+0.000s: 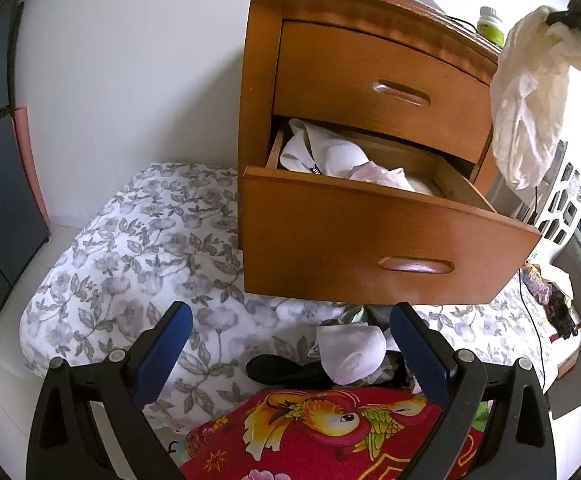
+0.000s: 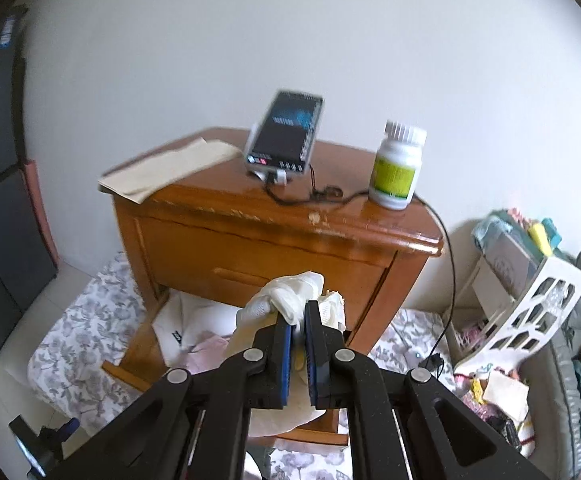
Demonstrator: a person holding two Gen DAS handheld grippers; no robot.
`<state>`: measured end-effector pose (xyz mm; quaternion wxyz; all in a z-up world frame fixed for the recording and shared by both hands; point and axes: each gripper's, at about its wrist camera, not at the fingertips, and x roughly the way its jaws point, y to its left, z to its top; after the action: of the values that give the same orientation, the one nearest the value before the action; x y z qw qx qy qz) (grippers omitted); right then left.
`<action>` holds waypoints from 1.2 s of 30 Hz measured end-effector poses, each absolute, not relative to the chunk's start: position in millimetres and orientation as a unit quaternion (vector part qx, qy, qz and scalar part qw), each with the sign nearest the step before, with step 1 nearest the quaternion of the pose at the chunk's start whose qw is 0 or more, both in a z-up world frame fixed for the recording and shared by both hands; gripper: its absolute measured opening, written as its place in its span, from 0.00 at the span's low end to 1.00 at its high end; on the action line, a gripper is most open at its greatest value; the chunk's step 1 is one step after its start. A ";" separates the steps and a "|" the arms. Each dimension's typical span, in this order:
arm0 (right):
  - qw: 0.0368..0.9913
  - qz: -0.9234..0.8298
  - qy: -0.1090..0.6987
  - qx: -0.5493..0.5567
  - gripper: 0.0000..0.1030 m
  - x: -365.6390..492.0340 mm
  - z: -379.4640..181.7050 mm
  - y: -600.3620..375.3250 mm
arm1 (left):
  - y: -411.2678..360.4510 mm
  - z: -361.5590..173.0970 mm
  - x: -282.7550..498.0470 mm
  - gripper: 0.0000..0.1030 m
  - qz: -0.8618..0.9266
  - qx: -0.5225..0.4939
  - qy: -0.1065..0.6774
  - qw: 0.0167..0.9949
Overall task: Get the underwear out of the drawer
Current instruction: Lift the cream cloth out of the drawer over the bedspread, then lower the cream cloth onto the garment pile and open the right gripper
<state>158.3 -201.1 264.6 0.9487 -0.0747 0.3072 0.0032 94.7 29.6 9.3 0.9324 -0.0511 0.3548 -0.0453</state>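
right gripper point(image 2: 298, 316) pinches one cream underwear point(image 2: 290, 292) above one open drawer point(image 1: 370, 236); left gripper point(image 1: 290, 320) gapes wide.

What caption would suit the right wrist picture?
Right gripper shut on cream underwear, lifted before the wooden nightstand.
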 end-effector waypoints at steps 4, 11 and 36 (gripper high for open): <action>0.951 0.021 0.300 -0.076 0.06 133.3 274.1 -199.7 | 27.7 13.2 91.4 0.96 -0.048 -0.051 0.355 0.932; 0.953 0.047 0.288 -0.078 0.06 93.6 275.4 -201.8 | 25.4 16.9 87.6 0.96 -0.047 -0.047 0.355 0.932; 0.902 0.084 0.422 -0.041 0.06 107.2 102.2 -188.7 | 19.8 18.9 82.8 0.96 -0.048 -0.031 0.369 0.928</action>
<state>107.2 -188.7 102.2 0.9016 -0.0410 0.4223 0.0838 82.8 19.8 18.9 0.9275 -0.0311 0.3693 -0.0483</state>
